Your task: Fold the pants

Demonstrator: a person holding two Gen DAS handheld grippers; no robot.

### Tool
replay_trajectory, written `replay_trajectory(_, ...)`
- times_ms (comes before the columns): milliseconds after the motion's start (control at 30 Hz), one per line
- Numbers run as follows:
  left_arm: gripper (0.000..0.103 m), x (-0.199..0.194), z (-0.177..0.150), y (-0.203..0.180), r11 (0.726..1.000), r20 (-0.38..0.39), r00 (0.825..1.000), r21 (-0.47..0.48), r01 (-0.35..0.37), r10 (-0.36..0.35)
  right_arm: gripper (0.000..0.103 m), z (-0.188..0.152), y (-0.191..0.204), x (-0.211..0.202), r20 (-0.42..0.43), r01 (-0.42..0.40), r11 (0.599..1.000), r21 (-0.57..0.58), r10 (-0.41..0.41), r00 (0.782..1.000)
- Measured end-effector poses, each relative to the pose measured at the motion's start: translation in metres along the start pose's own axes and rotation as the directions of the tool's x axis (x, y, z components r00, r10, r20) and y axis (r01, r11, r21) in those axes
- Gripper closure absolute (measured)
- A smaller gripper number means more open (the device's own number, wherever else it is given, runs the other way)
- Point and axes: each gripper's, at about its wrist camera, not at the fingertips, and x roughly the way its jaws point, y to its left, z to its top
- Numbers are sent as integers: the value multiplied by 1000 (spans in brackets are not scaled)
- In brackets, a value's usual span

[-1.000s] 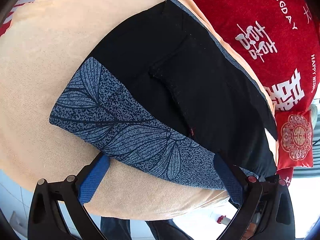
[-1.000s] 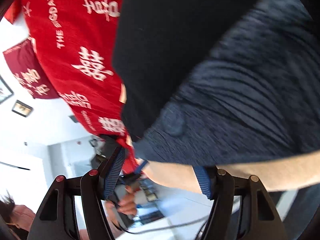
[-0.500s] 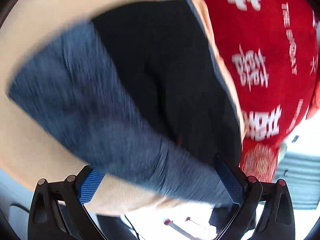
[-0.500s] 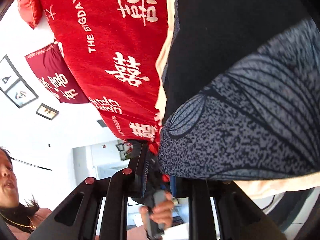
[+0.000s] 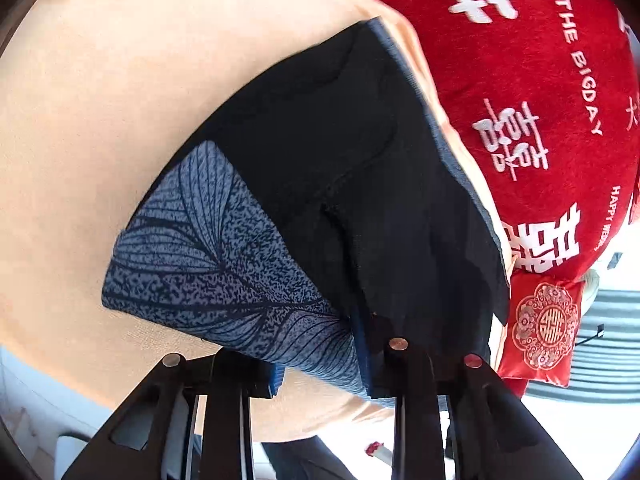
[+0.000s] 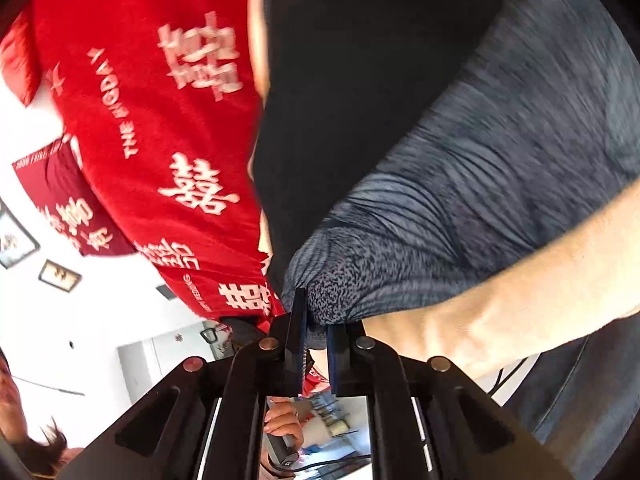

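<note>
a peach-coloured terry cover (image 5: 120,92) spreads over the padded surface, its pale edge (image 6: 520,276) also running along the right wrist view. beside it lies a red blanket (image 5: 532,80) printed with white double-happiness characters and the words "the bigday"; the same red blanket (image 6: 160,132) fills the left of the right wrist view. a small red pouch (image 5: 544,328) with an ornate white medallion lies at the blanket's lower corner. a darker red banner (image 6: 68,208) with pale characters hangs on a white wall, near two framed pictures (image 6: 60,276).
</note>
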Motion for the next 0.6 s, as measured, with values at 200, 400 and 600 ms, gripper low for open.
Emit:
replay_trajectory(200,73,-37,37,-69,998,138,990,61,21,-29,94,52,107,-3,-74,89,962,-257,-111,991)
replay_trajectory(400,72,0,107,-149,971,203,978,218,-103,58,91,154,172,44,-137,239,869,-434,-326,935)
replay_trajectory(600,57,78,174,-162,935,254,940,213,-284,228,91,251,164,119,-152,351,787,-507,-482,863)
